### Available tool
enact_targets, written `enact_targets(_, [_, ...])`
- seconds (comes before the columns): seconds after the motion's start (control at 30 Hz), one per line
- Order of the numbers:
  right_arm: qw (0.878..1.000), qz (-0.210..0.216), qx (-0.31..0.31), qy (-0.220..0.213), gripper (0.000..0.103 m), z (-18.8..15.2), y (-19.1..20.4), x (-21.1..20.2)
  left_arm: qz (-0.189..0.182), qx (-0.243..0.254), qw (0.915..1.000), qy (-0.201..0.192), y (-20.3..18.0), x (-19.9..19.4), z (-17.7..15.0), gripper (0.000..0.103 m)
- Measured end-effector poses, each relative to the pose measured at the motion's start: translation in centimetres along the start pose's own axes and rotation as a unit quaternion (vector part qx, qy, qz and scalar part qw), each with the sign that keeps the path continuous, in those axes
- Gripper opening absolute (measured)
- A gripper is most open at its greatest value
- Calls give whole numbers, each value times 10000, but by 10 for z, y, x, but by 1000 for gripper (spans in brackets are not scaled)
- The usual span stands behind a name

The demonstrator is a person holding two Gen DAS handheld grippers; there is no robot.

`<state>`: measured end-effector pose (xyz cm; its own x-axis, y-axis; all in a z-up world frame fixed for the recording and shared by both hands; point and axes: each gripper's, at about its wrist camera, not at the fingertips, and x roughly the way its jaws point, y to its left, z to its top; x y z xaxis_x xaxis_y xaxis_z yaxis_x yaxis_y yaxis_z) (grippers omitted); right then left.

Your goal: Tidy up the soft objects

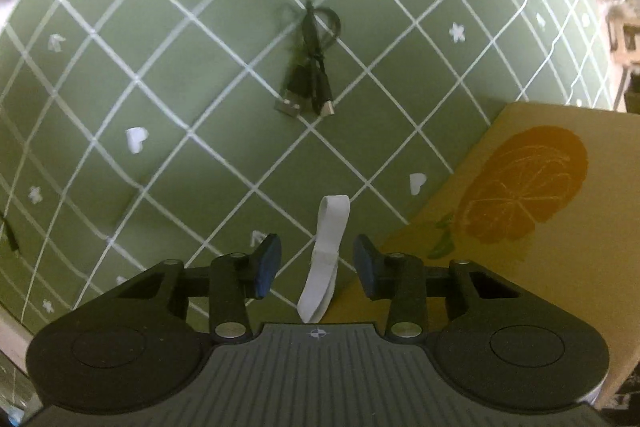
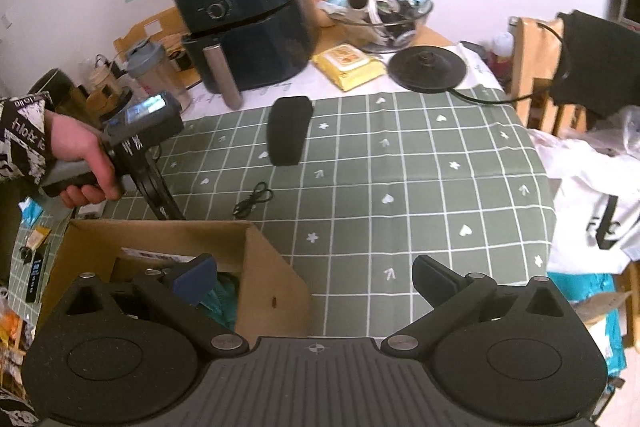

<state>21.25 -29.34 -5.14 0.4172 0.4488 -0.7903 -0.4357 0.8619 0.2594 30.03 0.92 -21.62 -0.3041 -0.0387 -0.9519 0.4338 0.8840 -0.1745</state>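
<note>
Left gripper [image 1: 316, 263] — jaws part-open, not gripping — brackets a white strap [image 1: 325, 259] beside the cardboard box [image 2: 272, 267], likely its destination; right gripper [image 2: 316, 279] waits wide, empty.

Left gripper [image 1: 316, 267] pointing steeply down, jaws partly apart, held in a hand [image 2: 86, 163], right gripper [image 2: 316, 281] tilted down, jaws wide apart
</note>
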Motion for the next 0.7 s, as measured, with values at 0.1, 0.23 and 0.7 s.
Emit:
enact_targets(0.1, [9999, -84, 131, -10, 103, -2, -5, -3, 89, 127, 9998, 140, -4, 13, 7, 35])
enact_targets(0.23, [9996, -162, 230, -51, 103, -5, -10, -8, 263, 270, 9992, 117, -12, 13, 12, 22])
enact_targets(0.7, [9996, -169, 205, -91, 103, -4, -5, -8, 773, 328, 9958, -376, -32, 4, -8, 5])
